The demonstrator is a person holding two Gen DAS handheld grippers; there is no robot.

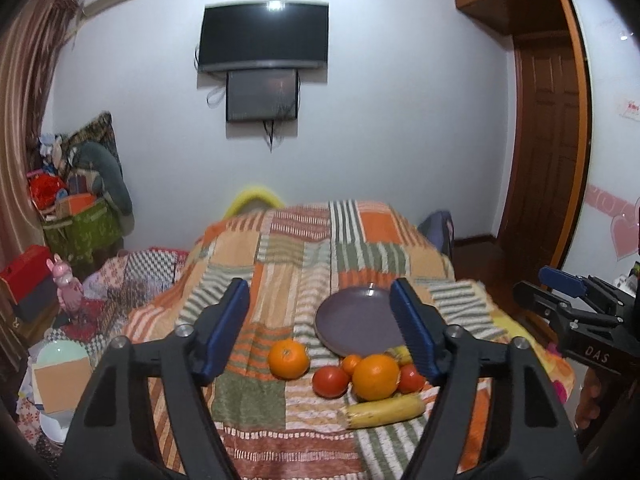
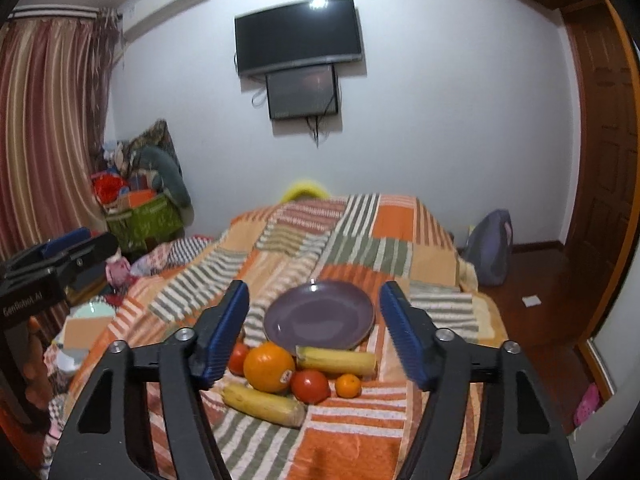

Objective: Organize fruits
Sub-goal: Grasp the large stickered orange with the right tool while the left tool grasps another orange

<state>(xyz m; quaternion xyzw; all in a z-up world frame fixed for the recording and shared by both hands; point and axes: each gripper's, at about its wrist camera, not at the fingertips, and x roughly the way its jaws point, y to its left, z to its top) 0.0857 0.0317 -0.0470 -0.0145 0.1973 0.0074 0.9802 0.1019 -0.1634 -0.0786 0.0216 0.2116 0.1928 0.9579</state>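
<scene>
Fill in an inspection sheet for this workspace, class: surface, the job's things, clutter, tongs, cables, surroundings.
Surface: patchwork blanket in orange, green and white stripes, draped over a raised surface.
Job's things: purple plate, nothing on it; in front of it two large oranges, a small orange, two tomatoes, two bananas.
Clutter: green basket piled with things, by the curtain.
Tongs: left tongs open, holding nothing; right tongs open, holding nothing; both short of the fruit.
Cables: loose wires hang under the wall screens.
Surroundings: television, air conditioner, wooden door.
</scene>
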